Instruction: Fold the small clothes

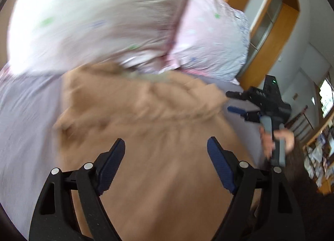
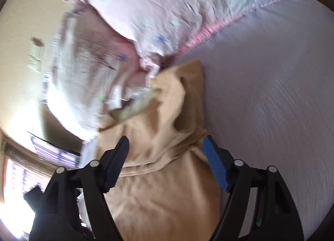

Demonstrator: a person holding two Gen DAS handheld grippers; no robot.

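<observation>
Progress: early, by my reading. The tan garment (image 1: pixel 150 128) lies rumpled on the bed (image 2: pixel 271 94), with bunched ridges across its far part and one layer lapped over another near the right claw; I see no finished, tidy fold.
Left to do: smoothing it flat and making the folds.
Garment place: on the lilac sheet, its far end touching the flowered pillow (image 1: pixel 100 23).
Garment direction: in both wrist views its long axis runs from the claws away toward the pillow; the narrower, crumpled end points at the pillow. Blur hides whether that end is a neck or a waistband.
Left claw (image 1: pixel 166 147): spread wide, holding nothing, above the near cloth.
Right claw (image 2: pixel 166 146): spread wide, empty, straddling the lapped edge; whether its pads touch cloth, I cannot tell.
</observation>
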